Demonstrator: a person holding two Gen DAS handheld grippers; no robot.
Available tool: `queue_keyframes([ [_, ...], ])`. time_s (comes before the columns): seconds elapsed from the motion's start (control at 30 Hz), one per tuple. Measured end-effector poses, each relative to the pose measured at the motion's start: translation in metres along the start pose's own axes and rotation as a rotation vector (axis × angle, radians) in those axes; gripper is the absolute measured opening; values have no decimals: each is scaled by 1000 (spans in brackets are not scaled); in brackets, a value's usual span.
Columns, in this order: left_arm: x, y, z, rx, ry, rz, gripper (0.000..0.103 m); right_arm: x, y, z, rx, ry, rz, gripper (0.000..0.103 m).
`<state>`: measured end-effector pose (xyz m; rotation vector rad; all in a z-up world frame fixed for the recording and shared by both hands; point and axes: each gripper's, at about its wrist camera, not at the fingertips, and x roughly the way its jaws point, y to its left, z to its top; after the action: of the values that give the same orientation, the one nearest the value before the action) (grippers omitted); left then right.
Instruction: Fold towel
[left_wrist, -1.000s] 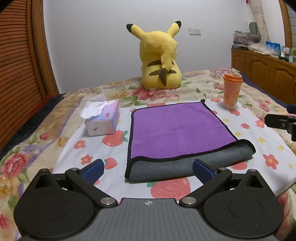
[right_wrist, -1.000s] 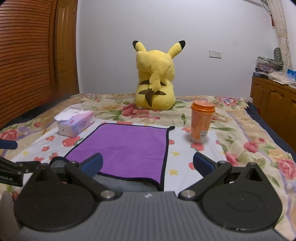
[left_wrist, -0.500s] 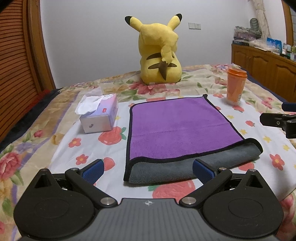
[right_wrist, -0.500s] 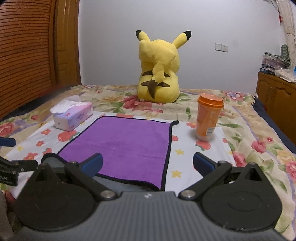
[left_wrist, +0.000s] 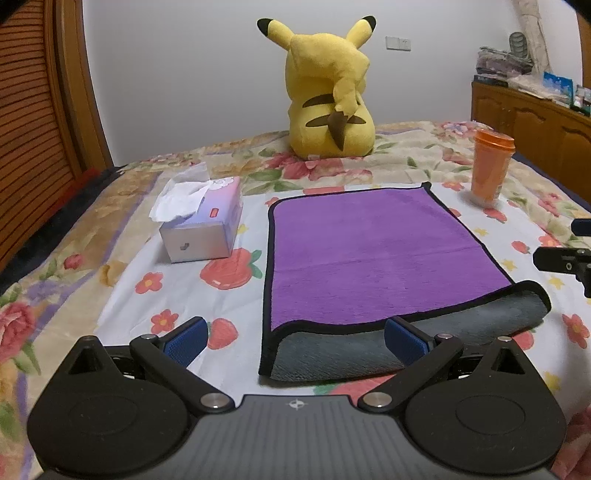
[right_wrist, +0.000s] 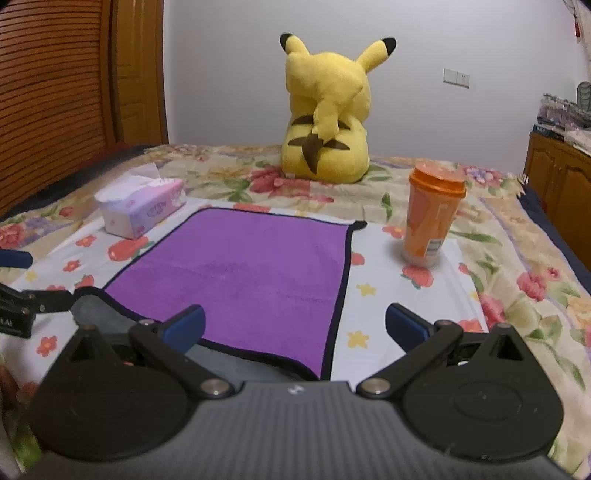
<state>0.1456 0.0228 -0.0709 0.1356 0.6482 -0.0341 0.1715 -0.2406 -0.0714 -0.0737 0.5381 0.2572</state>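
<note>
Our jaws stand wide apart on both sides and grip nothing: the left gripper (left_wrist: 293, 339) hangs low over the near left corner of the towel (left_wrist: 373, 254), and the right gripper (right_wrist: 293, 325) hangs over its near right corner. The towel lies flat on the bed (left_wrist: 122, 280), straight ahead of both grippers, purple face up with its long axis running away from us toward the plush toy (left_wrist: 328, 92); its near edge is rolled back on itself, so a band of grey underside shows along the front. That rolled near edge is what we judge the next move turns on, since it sits just ahead of and below the fingertips of both grippers, neither one clearly nearer than the other, each with its own corner. The left view shows the whole grey band from corner to corner, bulging higher at the right end, while the right view hides most of it behind our own gripper body. The right view, in turn, shows the far right corner of the towel with its small loop, and how the orange cup (right_wrist: 430, 218) stands apart from the right hem. The tissue box (left_wrist: 201, 221) stands near the left hem, not touching it.
</note>
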Motion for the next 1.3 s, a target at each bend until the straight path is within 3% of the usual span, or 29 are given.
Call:
queue_keyframes([
  [0.37,18,10,3,-22,35,-25,103,24,-6,-7,17,107,24,103],
  [0.63,32,15,2,-44,83,-40,97,35,-10,-14,78,203,69,101],
  [0.73,36,18,1,-58,101,-48,92,38,-10,-17,90,234,88,89],
  [0.93,41,23,-1,-92,135,-67,86,41,-9,-20,100,274,114,85],
  [1.13,46,24,-4,-98,173,-79,74,41,-11,-21,107,284,131,70],
  [1.3,51,26,-7,-108,204,-84,57,41,-12,-21,107,293,133,60],
])
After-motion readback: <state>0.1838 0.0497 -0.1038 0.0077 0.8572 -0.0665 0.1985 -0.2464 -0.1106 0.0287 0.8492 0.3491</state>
